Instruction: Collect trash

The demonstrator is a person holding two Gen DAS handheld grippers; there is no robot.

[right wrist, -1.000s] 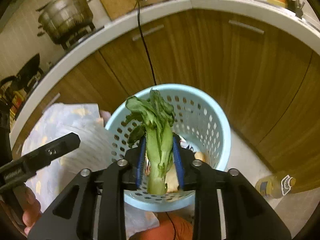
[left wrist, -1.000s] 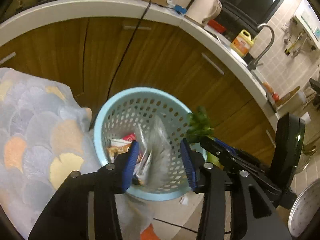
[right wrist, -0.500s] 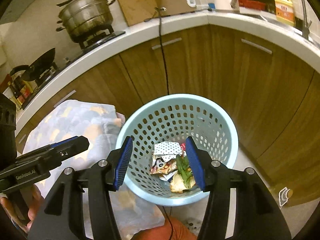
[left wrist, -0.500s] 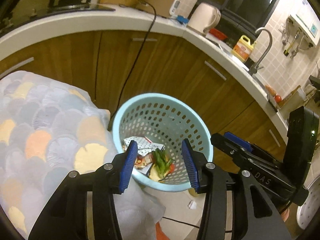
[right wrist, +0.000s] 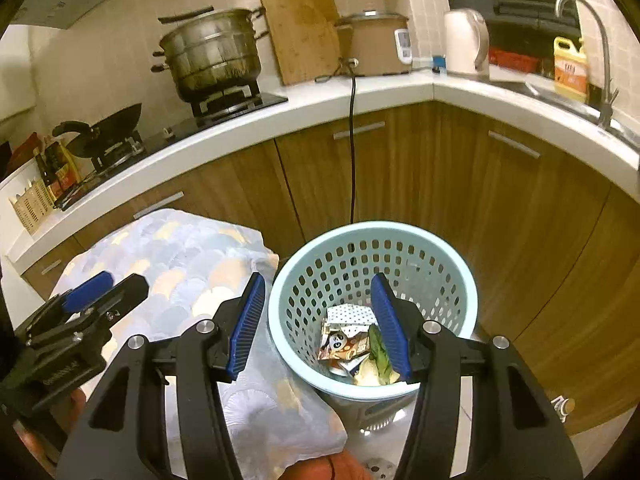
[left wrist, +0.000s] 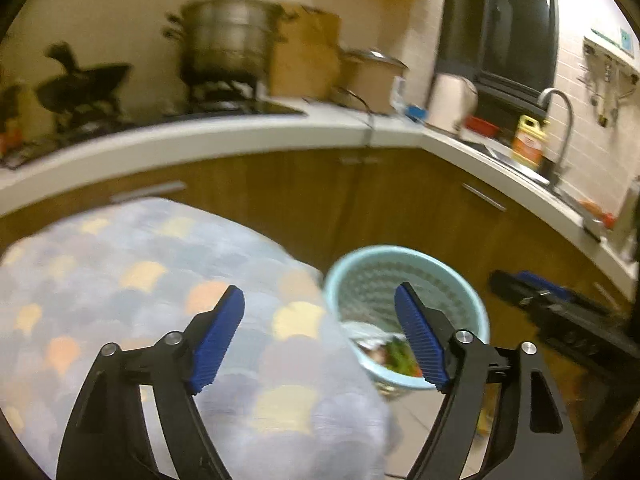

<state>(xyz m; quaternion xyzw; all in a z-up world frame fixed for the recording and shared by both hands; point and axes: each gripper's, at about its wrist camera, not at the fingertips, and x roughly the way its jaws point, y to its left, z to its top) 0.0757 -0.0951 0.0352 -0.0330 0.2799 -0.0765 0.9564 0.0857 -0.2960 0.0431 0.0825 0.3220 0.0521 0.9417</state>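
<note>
A pale blue perforated basket [right wrist: 448, 276] [left wrist: 344, 276] stands on the floor before the wooden cabinets. Inside lie snack wrappers [right wrist: 344, 344] and a green leafy vegetable [right wrist: 380, 354] [left wrist: 398, 354]. My right gripper [right wrist: 318, 320] hangs above the basket's near rim, open, nothing between its blue pads. My left gripper [left wrist: 320, 336] sits back and left of the basket, over the patterned cloth [left wrist: 132, 280]; its jaws are opening wide and hold nothing. Each gripper shows at the edge of the other's view: the left gripper [right wrist: 80, 312] and the right gripper [left wrist: 560, 312].
The cloth [right wrist: 180, 264] covers a surface left of the basket. A white counter [right wrist: 400, 100] curves behind, with a steel pot [right wrist: 212, 56], cutting board, rice cooker, kettle [right wrist: 466, 42] and sink tap. A black cord [right wrist: 352, 140] hangs down the cabinet. A bottle [right wrist: 562, 404] lies on the floor at right.
The right gripper let go of the green vegetable, which now lies in the basket; the left dropped its wrapper there too. Both grippers opened, rose and drew back; the left swung left over the cloth.
</note>
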